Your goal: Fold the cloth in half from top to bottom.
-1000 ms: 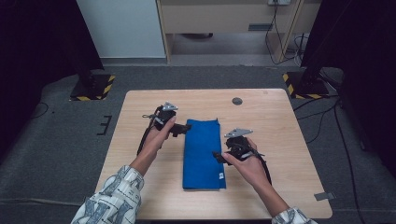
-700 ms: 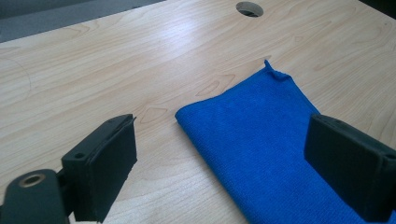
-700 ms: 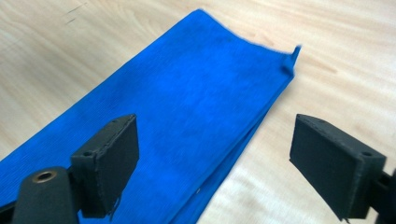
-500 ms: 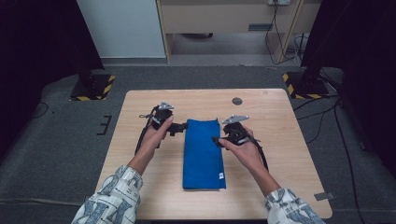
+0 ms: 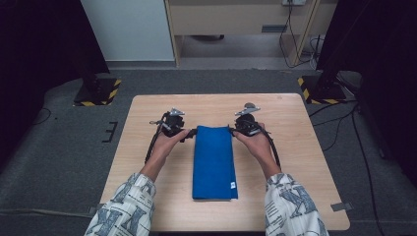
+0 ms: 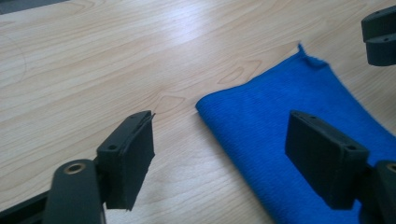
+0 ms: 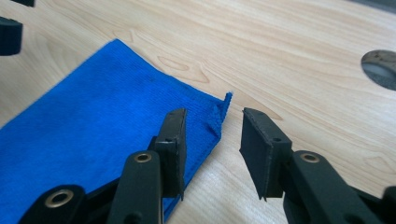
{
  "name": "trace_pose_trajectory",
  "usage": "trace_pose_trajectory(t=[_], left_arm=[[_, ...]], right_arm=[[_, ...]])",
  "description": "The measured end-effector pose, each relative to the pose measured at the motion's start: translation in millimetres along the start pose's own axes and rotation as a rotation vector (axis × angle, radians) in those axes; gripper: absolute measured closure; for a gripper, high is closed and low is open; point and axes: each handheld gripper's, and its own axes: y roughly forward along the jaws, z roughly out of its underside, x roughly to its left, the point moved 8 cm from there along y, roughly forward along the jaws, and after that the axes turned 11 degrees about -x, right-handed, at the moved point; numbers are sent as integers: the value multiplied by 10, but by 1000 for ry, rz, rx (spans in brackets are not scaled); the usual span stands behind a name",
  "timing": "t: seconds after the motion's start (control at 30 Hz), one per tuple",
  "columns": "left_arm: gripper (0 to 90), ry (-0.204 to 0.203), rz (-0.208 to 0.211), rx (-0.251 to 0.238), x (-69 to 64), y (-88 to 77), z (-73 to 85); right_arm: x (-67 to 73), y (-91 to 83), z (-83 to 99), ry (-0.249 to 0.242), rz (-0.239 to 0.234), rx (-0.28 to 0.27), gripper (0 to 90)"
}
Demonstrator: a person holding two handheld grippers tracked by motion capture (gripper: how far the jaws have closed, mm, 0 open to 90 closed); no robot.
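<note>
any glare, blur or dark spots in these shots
High view: the pale wooden table is evenly lit, while both side edges of the picture are nearly black. Left gripper view: a soft sheen on the wood beyond the folded blue cloth. Right gripper view: the right claw looks slightly soft up close.

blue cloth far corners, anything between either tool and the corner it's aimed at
Nothing visible does. The left tool sits open with the blue cloth corner between its jaws over bare table; the right tool is open around the other far corner.
</note>
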Motion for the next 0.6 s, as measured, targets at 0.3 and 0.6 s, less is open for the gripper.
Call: trace_pose_trajectory(t=[0.3,0.6], left_arm=[[288,17,18,36,-34,58,84],[305,9,41,32,-102,123,108]], right_arm=[[-36,358,22,39,9,31,547],[-15,574,87,49,13,78,639]])
